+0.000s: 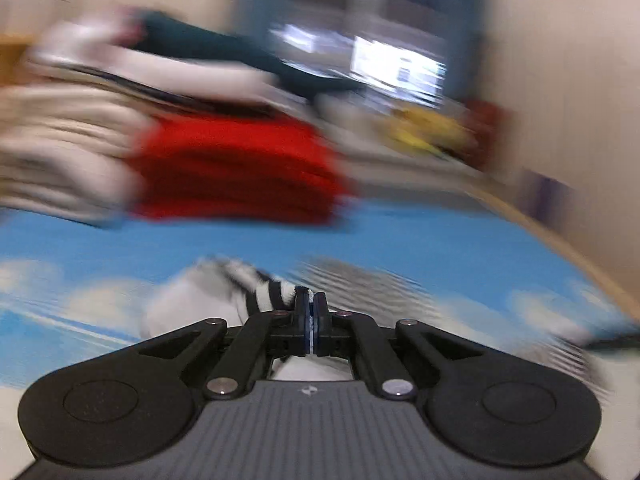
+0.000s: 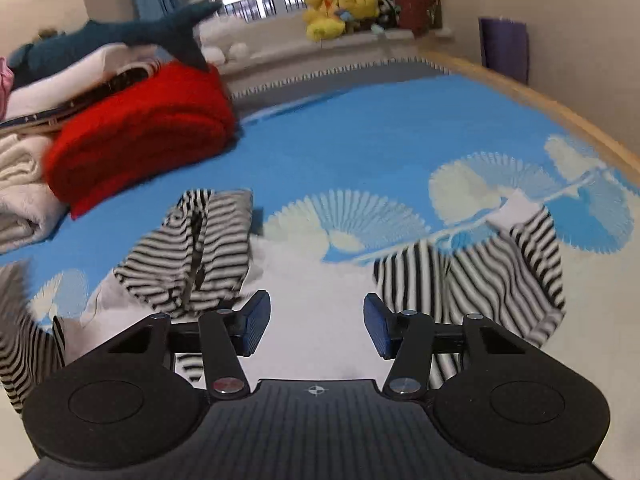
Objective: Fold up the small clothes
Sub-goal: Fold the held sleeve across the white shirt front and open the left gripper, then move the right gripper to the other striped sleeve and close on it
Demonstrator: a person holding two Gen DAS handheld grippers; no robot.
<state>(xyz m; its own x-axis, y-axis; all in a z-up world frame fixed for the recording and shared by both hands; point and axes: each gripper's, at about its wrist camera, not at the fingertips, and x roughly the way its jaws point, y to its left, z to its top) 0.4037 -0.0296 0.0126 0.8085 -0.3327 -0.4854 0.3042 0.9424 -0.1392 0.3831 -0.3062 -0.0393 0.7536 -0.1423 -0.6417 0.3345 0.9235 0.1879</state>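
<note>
A small garment with a white body (image 2: 316,276) and black-and-white striped sleeves (image 2: 480,280) lies spread on the blue patterned bed cover (image 2: 360,140). My right gripper (image 2: 316,320) hovers over the white body, open, with nothing pinched between its blue pads (image 2: 252,320). The left wrist view is blurred. In it my left gripper (image 1: 314,304) is shut, with a striped fold of the garment (image 1: 264,292) caught at its tips and lifted off the cover. White cloth (image 1: 184,308) hangs below it.
A folded red blanket (image 2: 140,132) and cream folded clothes (image 2: 20,192) are stacked at the left, with a teal shark plush (image 2: 160,28) on top. Yellow plush toys (image 2: 340,8) sit by the window. A wooden bed edge (image 2: 560,108) runs along the right.
</note>
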